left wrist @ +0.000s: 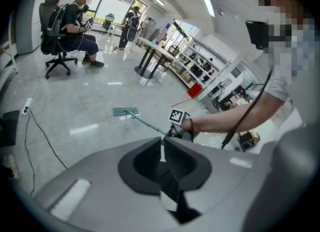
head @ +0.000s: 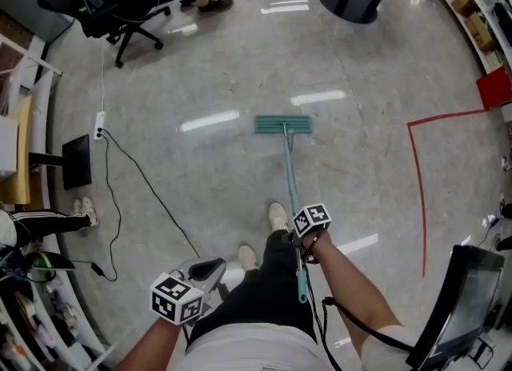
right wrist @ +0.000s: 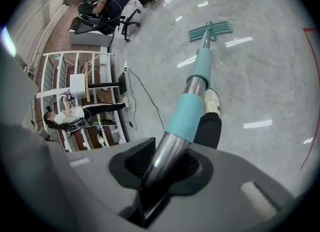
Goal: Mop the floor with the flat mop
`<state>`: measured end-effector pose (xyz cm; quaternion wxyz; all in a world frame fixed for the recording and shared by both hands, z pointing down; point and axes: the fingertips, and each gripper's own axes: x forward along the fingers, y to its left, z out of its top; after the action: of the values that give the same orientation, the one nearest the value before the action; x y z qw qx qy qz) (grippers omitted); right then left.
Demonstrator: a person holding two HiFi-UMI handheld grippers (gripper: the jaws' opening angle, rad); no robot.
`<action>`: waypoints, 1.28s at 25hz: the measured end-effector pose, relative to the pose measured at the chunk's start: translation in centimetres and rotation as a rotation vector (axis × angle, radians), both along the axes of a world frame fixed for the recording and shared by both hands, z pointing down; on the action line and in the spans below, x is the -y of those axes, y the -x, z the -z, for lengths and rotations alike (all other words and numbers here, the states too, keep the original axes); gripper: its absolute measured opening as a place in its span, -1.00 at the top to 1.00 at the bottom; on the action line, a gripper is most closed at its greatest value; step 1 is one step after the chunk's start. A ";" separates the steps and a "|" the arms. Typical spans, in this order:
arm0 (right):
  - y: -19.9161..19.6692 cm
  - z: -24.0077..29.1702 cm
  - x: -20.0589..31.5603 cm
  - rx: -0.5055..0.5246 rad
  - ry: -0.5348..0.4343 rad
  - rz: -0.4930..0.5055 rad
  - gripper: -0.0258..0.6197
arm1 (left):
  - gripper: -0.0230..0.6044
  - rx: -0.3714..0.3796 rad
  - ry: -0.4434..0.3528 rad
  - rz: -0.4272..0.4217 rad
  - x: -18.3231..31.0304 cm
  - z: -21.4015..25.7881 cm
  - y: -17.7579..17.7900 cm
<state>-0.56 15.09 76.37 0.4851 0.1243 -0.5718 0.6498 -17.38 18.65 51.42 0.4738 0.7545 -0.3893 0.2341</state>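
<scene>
Out over the middle of the floor (head: 200,169), the right gripper (right wrist: 160,166) is clamping the upper end of the mop handle (right wrist: 192,103), with the steel shaft pinched between its pads. The left gripper (left wrist: 162,143) is hanging off to the side, its jaws drawn together on nothing. The flat mop head (head: 283,125) is lying flush on the floor well ahead of the person's shoes (head: 278,217), square to the shaft. With only one gripper holding, the stroke is probably going best as slow, straight passes at a steady downward lean, so the head is staying flat and not twisting. Toward the floor's left edge, a black cable (head: 152,193) is trailing from a white power strip (head: 99,125) back toward the feet. It looks like the likeliest snag, so strokes on that side are calling for care. Farther out, a seated person's office chair (head: 128,33) is occupying the far left corner and a round table base (head: 348,1) is standing at the far edge. Red tape (head: 418,177) is marking off the right side.
</scene>
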 end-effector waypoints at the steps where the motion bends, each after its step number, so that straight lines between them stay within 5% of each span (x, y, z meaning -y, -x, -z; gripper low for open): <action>1: 0.2 0.0 0.7 0.002 -0.001 -0.002 0.64 | 0.85 0.000 0.001 0.005 0.5 0.0 0.0; 32: 3.2 -0.6 19.9 0.006 -0.011 0.034 0.64 | 0.84 -0.014 0.041 0.130 12.2 0.0 -1.5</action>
<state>-3.78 -4.76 76.96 0.4937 0.1152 -0.5790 0.6385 -15.84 6.47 51.39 0.5062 0.7193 -0.4292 0.2055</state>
